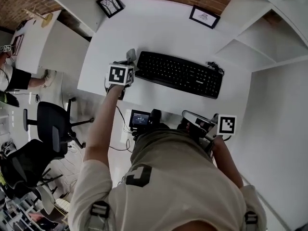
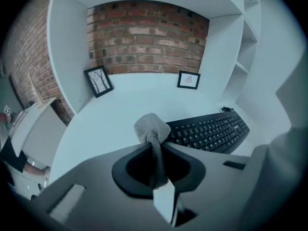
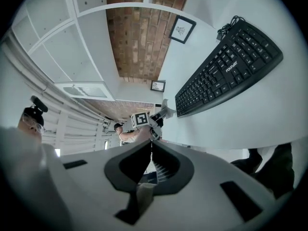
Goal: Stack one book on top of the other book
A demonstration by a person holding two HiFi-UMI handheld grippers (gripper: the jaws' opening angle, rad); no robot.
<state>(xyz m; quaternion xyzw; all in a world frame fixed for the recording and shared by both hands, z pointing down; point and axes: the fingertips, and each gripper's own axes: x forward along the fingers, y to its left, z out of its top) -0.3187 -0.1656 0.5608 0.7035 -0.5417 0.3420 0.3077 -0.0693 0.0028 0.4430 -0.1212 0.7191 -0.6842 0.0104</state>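
Observation:
No book shows in any view. My left gripper [image 1: 130, 57] hovers over the white desk [image 1: 159, 28] just left of a black keyboard [image 1: 179, 74]. Its jaws are shut with their grey padded tips pressed together [image 2: 151, 128] and nothing between them. My right gripper [image 1: 191, 117] is held low at the desk's near edge, close to my body, below the keyboard's right end. Its jaws [image 3: 150, 146] are shut and empty. The right gripper view also catches the left gripper [image 3: 165, 110] beyond the desk's edge.
Two small framed pictures [image 1: 110, 5] [image 1: 204, 16] lean against the brick wall at the back of the desk. White shelves [image 1: 269, 28] rise on the right. Office chairs [image 1: 48, 129] and another person [image 1: 14, 76] are on the floor to the left.

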